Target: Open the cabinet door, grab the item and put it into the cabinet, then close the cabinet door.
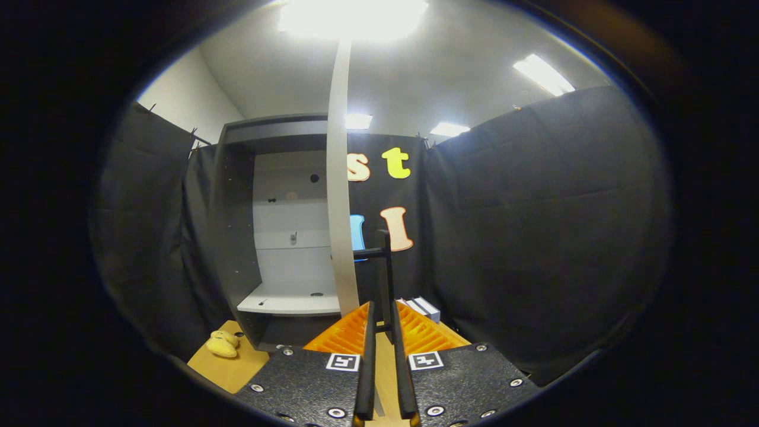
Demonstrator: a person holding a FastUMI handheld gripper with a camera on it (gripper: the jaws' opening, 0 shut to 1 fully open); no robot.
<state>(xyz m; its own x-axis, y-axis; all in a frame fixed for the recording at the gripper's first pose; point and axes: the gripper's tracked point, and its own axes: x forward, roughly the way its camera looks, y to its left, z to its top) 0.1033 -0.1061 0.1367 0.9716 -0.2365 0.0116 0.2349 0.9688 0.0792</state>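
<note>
Pinching the black handle [386, 279] of the edge-on cabinet door [339, 196], gripper [384, 323] fingers nearly closed (shelf [290, 303] bare).

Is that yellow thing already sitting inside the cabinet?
No, the yellow item lies on the wooden table beside the open cabinet, whose shelf holds nothing yellow, while the gripper closes on the door handle.

One cabinet [261, 237] stands with one door [339, 178] open, bearing one black handle [384, 261]. One yellow toy [223, 344] lies at 8 o'clock, one white box [424, 307] at 1 o'clock. Two fingers [366, 367] flank the handle.
</note>
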